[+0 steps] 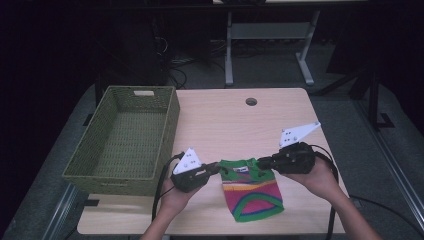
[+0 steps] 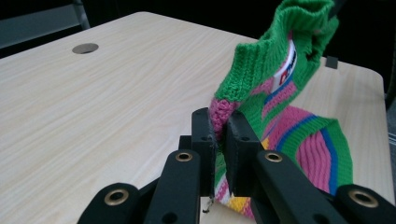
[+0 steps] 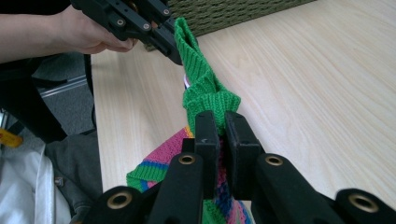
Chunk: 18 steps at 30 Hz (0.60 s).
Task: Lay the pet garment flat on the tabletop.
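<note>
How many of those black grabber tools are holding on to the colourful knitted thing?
2. The left gripper pinches the knitted sweater at its left shoulder; the right gripper pinches its right shoulder. Both hold its top edge up off the table.

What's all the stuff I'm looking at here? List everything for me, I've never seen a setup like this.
Knitted garment: one, green with pink, yellow and blue stripes, near edge of the table, top corners lifted, lower part on the wood.
Woven basket: one, olive green, left part of the table.
Table: one, light wood, with a round hole near its far edge.
Table frame legs: grey, on the floor beyond the table.
Left tool: one, black with a grey plate, shut on the garment's left top corner.
Right tool: one, black with a grey plate, shut on the right top corner.
Person's hands: two, each holding a tool.
</note>
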{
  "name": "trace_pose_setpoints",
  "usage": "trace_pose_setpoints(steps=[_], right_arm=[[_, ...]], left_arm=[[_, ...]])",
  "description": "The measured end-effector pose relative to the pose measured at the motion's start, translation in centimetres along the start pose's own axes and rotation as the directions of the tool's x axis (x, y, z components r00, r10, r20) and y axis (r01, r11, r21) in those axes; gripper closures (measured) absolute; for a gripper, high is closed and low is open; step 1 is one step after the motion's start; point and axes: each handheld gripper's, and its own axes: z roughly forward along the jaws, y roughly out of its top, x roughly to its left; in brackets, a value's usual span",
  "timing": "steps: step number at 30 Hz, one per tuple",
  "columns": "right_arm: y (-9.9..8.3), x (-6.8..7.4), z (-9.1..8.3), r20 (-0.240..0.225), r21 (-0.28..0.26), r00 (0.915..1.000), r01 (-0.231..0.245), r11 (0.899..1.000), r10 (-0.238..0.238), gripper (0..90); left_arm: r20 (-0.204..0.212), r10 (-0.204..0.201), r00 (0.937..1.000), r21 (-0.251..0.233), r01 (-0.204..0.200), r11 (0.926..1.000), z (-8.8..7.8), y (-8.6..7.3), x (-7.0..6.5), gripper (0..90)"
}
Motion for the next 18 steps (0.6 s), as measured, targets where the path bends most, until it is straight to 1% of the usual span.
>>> trace_pose_setpoints(steps=[2, 5, 8, 9, 10, 11, 13, 15, 18], right_arm=[[0.0, -0.2, 0.1, 0.005, -0.007, 1.0000, -0.005, 1.000, 0.005, 84.2], [0.0, -0.4, 0.4, 0.009, -0.015, 0.9998, -0.016, 1.000, 0.016, 84.2], [0.1, -0.8, 0.7, 0.025, -0.013, 0.9995, -0.019, 1.000, 0.019, 84.2], [0.0, -1.0, 0.9, 0.035, -0.014, 0.9991, -0.026, 1.000, 0.026, 84.2], [0.0, -1.3, 0.9, 0.040, -0.017, 0.9988, -0.028, 0.999, 0.028, 84.1], [0.0, -1.7, 1.0, 0.047, -0.021, 0.9979, -0.042, 0.999, 0.043, 84.1], [-0.1, -2.4, 1.2, 0.060, -0.026, 0.9962, -0.062, 0.998, 0.064, 84.0], [-0.1, -3.2, 1.4, 0.075, -0.033, 0.9938, -0.080, 0.996, 0.082, 83.9], [-0.2, -4.0, 1.7, 0.098, -0.028, 0.9907, -0.092, 0.995, 0.094, 83.8]], left_arm=[[-0.014, 0.006, 0.9999, 0.009, -0.005, 0.9999, 0.2, 0.6, 0.3, 83.3], [-0.022, -0.016, 0.9996, 0.010, 0.016, 0.9998, 0.3, 1.3, 0.9, 83.2], [-0.038, -0.006, 0.9992, 0.026, 0.007, 0.9996, 0.5, 2.1, 1.3, 83.2], [-0.038, -0.006, 0.9993, 0.033, 0.007, 0.9994, 0.6, 2.3, 1.4, 83.2], [-0.046, 0.000, 0.9989, 0.047, 0.002, 0.9989, 0.8, 2.5, 1.5, 83.1], [-0.049, 0.011, 0.9987, 0.061, -0.008, 0.9981, 1.0, 2.5, 1.6, 83.1], [-0.058, 0.010, 0.9983, 0.074, -0.006, 0.9972, 1.4, 2.5, 1.8, 83.0], [-0.068, -0.002, 0.9977, 0.087, 0.008, 0.9962, 1.9, 2.4, 2.1, 82.8], [-0.061, -0.051, 0.9968, 0.082, 0.056, 0.9951, 2.5, 2.2, 2.7, 81.9]])
